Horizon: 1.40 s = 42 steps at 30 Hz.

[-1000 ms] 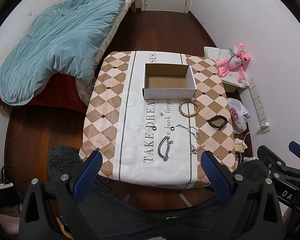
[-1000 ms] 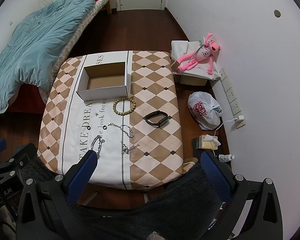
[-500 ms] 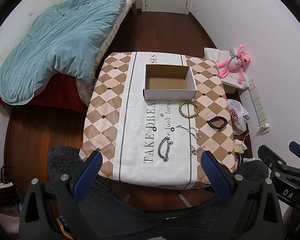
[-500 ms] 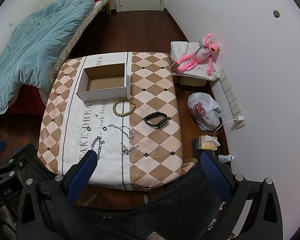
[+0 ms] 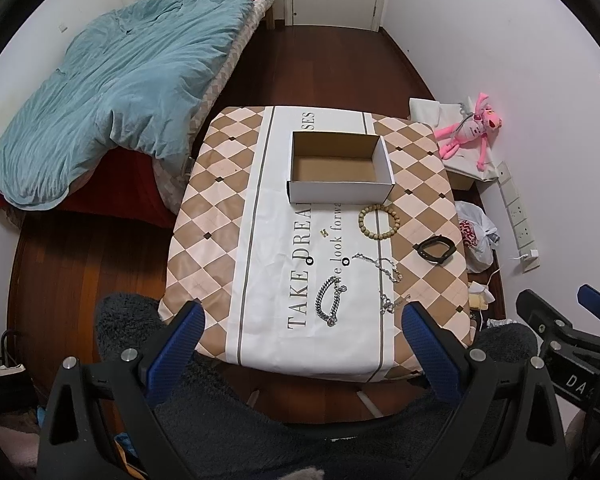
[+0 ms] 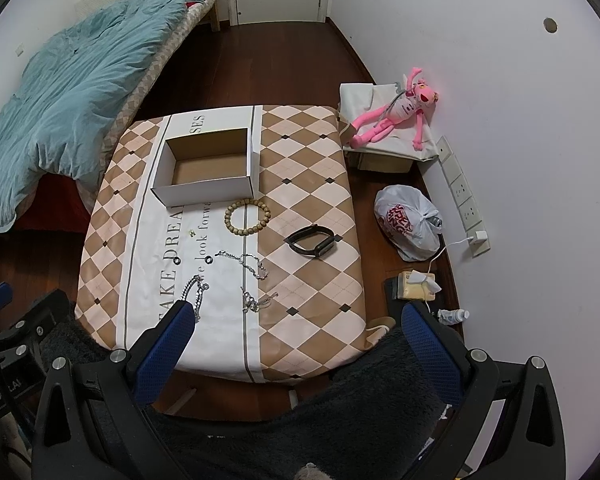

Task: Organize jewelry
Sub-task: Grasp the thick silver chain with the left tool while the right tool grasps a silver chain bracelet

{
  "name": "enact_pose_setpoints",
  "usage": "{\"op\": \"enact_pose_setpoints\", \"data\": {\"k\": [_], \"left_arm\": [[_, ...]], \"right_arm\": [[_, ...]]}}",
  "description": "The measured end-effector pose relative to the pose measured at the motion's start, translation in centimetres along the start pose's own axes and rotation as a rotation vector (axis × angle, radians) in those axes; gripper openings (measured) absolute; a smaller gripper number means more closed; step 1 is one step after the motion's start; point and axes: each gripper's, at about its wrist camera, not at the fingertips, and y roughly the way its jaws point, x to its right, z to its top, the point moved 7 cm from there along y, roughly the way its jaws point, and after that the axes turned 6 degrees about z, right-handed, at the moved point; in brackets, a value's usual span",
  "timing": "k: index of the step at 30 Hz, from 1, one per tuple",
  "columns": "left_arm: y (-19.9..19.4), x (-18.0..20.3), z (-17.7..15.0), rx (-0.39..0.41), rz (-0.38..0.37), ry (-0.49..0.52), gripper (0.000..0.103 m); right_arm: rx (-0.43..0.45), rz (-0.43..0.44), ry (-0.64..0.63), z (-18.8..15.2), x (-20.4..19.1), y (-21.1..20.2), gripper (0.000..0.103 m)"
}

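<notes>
Above the table (image 5: 220, 216) nothing's moved in the last second: both grippers (image 5: 300, 320) (image 6: 296, 324) hang open, box (image 5: 340, 168) empty, jewelry untouched.

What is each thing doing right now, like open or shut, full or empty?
Left gripper: open, holding nothing.
Right gripper: open, holding nothing.
Cardboard box: open, empty.
Bead bracelet: flat on the tablecloth, outside the box.
Black band: lying loose.
Silver chains: spread out, untouched.

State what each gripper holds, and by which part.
Nothing. The left gripper and right gripper are both open and empty; the jewelry, such as the bead bracelet, lies on the table.
</notes>
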Motion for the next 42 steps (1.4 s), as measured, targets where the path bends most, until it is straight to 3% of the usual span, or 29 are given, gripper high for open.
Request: {"op": "enact_pose_setpoints", "data": {"k": [7,16,20,22,26,34,38,40,42], "left_arm": [[3.0,-0.2,0.5,0.02,0.064,0.008,0.1],[12.1,0.0,0.5,-0.053,0.121,0.074,0.1],[16.4,0.5,-1.0,-0.134,0.091,0.083,0.1],[18.3,0.8,-1.9,-0.177,0.057,0.078,0.1],[21.7,1.9,-3.8,-0.259,-0.028,0.058,0.095],[25.3,3.7,-6.2,-0.342,-0.097,0.055,0.067],[25.1,4.7,-6.2,-0.285,-0.071,0.097,0.063],[24.9,5.3,-6.2,-0.247,-0.063,0.129,0.055],[24.4,6.1,-6.3,-0.212,-0.098,0.149,0.023]], "right_arm": [[-0.007,-0.002,0.036,1.5,1.4,2.1,0.103],[-0.12,0.02,0.088,1.1,2.5,13.0,0.103],[-0.202,0.037,0.096,-0.8,2.6,18.4,0.099],[-0.25,0.04,0.095,-2.1,2.5,21.0,0.089],[-0.303,0.049,0.106,-4.4,2.4,24.2,0.088],[-0.327,0.056,0.141,-6.6,2.9,26.9,0.086],[-0.333,0.057,0.153,-6.8,3.3,26.9,0.086],[-0.335,0.056,0.159,-6.7,3.2,26.8,0.086],[-0.333,0.052,0.161,-6.8,3.2,26.9,0.086]]}}
